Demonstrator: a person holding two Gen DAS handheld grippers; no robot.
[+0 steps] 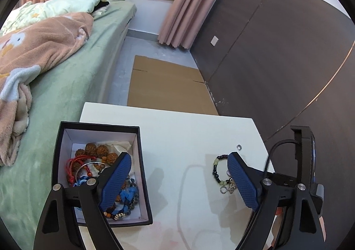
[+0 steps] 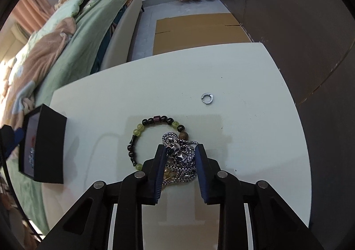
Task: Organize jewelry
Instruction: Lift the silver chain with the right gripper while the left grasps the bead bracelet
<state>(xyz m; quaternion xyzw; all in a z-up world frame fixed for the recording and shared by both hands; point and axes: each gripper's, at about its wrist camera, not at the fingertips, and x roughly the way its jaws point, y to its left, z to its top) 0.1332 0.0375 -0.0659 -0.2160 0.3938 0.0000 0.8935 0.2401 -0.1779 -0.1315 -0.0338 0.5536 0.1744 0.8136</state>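
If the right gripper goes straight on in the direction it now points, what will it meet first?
Most likely the silver chain pile, which already lies between the pads of the right gripper. Under it is the white table. The beaded bracelet lies just left of that line.

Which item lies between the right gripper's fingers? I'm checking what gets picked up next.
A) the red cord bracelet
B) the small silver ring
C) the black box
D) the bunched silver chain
D: in the right wrist view the right gripper has its blue pads on either side of the bunched silver chain, while the small silver ring lies apart on the white table.
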